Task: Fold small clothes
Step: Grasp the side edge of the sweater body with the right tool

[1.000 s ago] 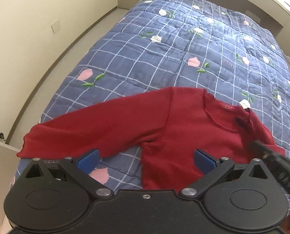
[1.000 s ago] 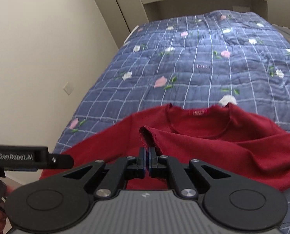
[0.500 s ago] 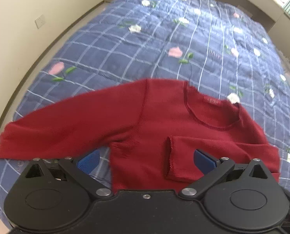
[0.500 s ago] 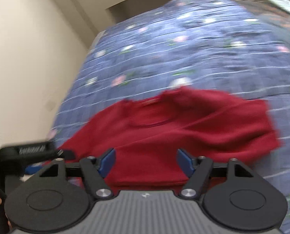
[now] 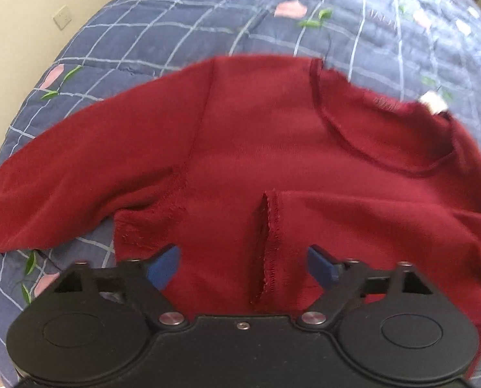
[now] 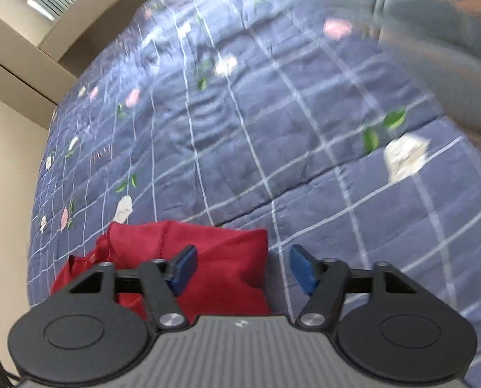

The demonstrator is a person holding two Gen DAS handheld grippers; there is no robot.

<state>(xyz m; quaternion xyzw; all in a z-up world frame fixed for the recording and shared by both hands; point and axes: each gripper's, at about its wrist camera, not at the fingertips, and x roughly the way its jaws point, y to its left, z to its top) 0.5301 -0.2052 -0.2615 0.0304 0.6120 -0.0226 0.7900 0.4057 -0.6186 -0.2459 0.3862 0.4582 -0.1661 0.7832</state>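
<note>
Both tongs empty, jaws wide: left tongs over the sweater, right tongs at its folded edge. Sweater lies flat on the bed; one sleeve is folded across the chest, cuff near the left tongs. Likely next: grab the spread sleeve, fold inward. Hem hidden, far quilt blurred.

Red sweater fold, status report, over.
Both grippers, left and right, open, empty. Red sweater flat on quilt, one sleeve folded across. Nothing in the way.
</note>
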